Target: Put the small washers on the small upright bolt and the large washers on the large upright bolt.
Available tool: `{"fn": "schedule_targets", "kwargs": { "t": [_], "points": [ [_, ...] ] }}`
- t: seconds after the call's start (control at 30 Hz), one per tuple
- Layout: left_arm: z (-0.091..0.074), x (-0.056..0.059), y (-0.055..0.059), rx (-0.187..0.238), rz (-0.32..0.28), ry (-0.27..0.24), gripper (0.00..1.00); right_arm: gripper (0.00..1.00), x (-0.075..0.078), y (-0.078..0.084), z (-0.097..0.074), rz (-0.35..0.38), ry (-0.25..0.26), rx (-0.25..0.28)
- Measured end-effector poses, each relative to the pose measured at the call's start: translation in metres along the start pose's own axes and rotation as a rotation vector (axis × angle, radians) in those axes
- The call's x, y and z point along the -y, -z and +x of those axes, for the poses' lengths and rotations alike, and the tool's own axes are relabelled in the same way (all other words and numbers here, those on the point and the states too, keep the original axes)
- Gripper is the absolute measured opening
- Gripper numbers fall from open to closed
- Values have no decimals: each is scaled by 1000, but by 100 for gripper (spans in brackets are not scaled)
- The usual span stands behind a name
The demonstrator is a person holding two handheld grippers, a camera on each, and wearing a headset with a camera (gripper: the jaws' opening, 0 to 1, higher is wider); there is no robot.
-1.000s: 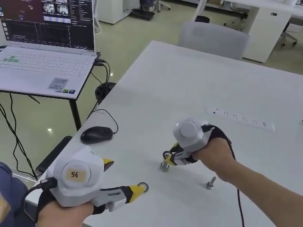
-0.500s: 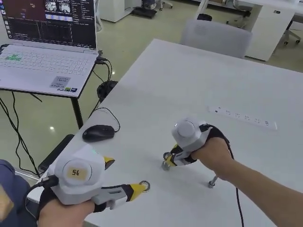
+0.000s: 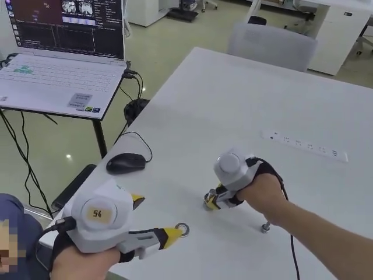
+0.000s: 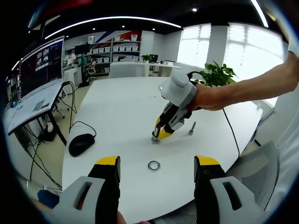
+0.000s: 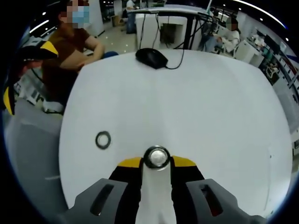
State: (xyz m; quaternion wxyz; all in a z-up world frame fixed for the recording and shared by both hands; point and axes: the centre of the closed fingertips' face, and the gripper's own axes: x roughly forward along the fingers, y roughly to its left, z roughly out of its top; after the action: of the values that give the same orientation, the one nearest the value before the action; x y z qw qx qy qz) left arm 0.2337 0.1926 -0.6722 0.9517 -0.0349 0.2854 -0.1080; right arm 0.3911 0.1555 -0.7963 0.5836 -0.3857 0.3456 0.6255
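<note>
Though loose, washer (image 4: pixel 153 165) (on table (image 4: pixel 119 105))

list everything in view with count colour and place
table: 1, white
large bolt: 1, silver, upright mid-table
small bolt: 1, silver, upright right of large bolt
washers: 2, silver; loose washer by table's near edge, held washer over large bolt
mouse: 1, black, table's left edge
power strip: 1, white, table's far side
laptop: 1, white, stand left of table
chair: 1, grey, table's far end
left hand-held gripper: white, yellow tips, open
right hand-held gripper: same colours, shut on held washer
</note>
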Motion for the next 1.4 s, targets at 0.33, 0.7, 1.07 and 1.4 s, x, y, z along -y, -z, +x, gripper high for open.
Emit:
{"fn": "schedule_targets", "kwargs": {
  "t": [0.33,0.7,1.07,1.4],
  "points": [
    [1,0,-1,0,3,3,63,24,-1,7,12,17,-4,-25],
    [2,0,-3,1,9,5,63,25,-1,8,8,13,-7,-21],
    [-1,0,-3,2,12,-2,63,30,-2,1,-29,11,11,70],
    [-2,4,-4,2,16,-3,63,30,-17,-6,-50,-3,6,133]
  ]
}}
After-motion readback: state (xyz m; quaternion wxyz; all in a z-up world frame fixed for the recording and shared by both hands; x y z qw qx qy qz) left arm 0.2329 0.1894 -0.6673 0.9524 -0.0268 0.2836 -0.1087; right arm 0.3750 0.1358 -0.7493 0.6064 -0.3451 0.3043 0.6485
